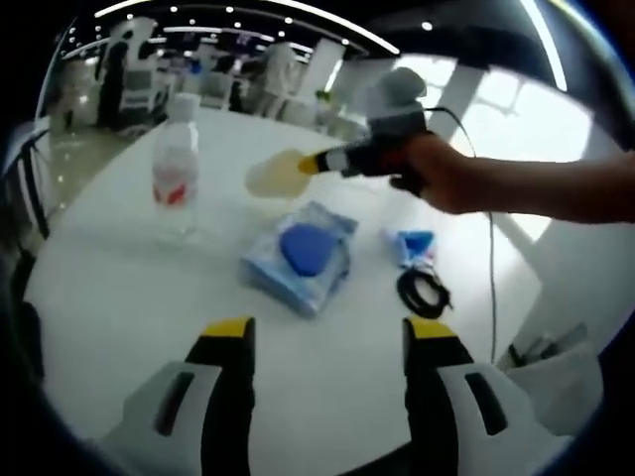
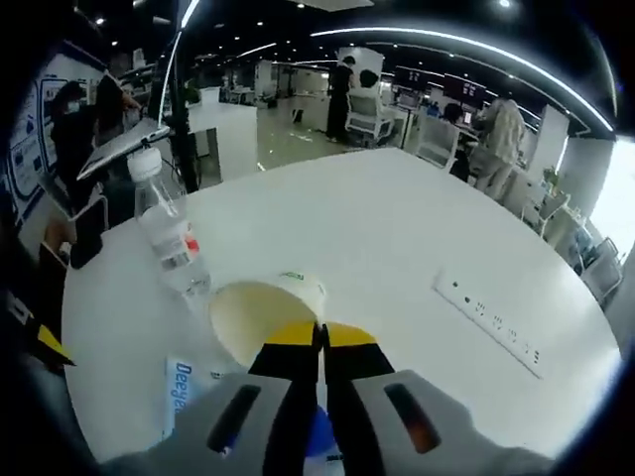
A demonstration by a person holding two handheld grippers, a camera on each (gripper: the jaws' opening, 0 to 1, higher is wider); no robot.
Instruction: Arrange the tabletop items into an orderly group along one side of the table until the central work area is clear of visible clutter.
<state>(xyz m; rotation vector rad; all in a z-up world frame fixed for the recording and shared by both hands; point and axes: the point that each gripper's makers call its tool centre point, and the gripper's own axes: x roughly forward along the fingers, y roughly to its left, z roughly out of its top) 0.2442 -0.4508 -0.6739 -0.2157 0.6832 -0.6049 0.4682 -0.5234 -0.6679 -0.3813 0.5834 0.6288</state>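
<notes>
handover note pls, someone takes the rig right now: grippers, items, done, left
Left gripper: open, nothing held, low over the table.
Right gripper: shut on paper cup rim, cup carried above the tissue pack, near the water bottle.
Blue clip and coiled black cable lie right of the pack.
Done: cup picked up.
Left: set the cup down, group the rest along one side.

The left gripper [image 1: 327, 342] has two broad fingers [image 1: 224, 397], black along the inner faces with yellow tips, set in pale grey housings with dark oval slots. The right gripper [image 2: 321, 335] matches: yellow-tipped black fingers [image 2: 293, 382] in grey shells with dark slots. In the left gripper view, the right gripper has a grey body and a black cable [image 1: 490, 268] trailing from it.
</notes>
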